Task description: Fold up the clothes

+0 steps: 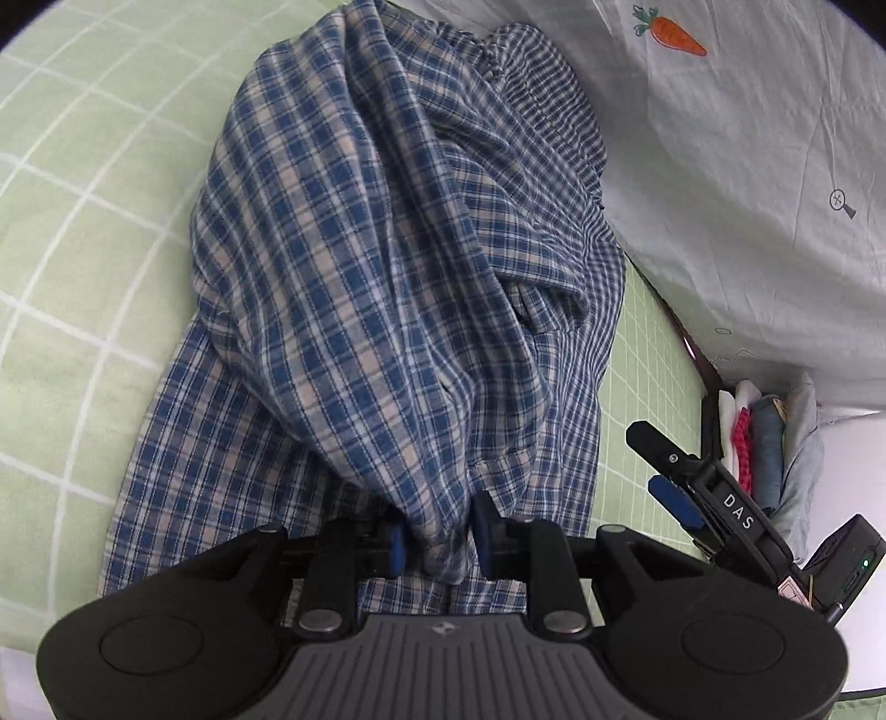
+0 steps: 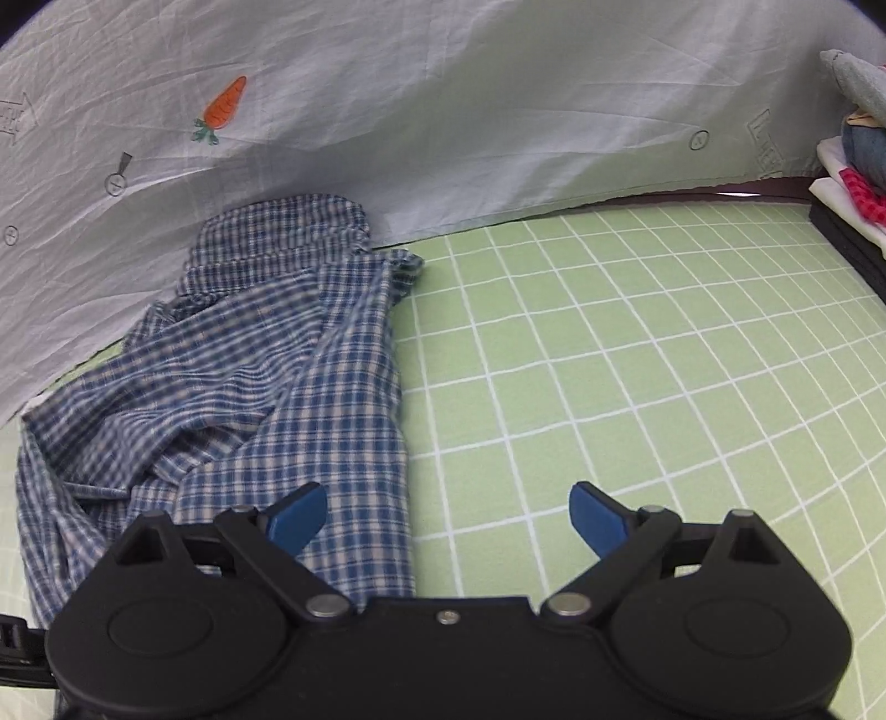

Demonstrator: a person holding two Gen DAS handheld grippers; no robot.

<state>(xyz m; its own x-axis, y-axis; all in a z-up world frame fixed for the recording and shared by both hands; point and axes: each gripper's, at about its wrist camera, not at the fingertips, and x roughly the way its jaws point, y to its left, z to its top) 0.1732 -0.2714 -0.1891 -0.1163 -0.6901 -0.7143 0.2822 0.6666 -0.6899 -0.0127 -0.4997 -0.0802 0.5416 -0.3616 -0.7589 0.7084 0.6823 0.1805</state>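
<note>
Left wrist view: your left tongs [image 1: 440,545] pinched a bunched fold of the plaid shirt [image 1: 387,266], likely to lift and spread it. Right tongs [image 2: 446,515] stood wide and empty over the shirt's edge. Shirt lay crumpled on the green checked sheet [image 2: 609,360], against the pale carrot-print cloth [image 2: 443,83].

One plaid shirt [image 1: 376,266]; two tongs [image 1: 440,545] [image 2: 446,518]; one stack of folded clothes [image 1: 767,443]; one carrot print [image 1: 673,30].
</note>
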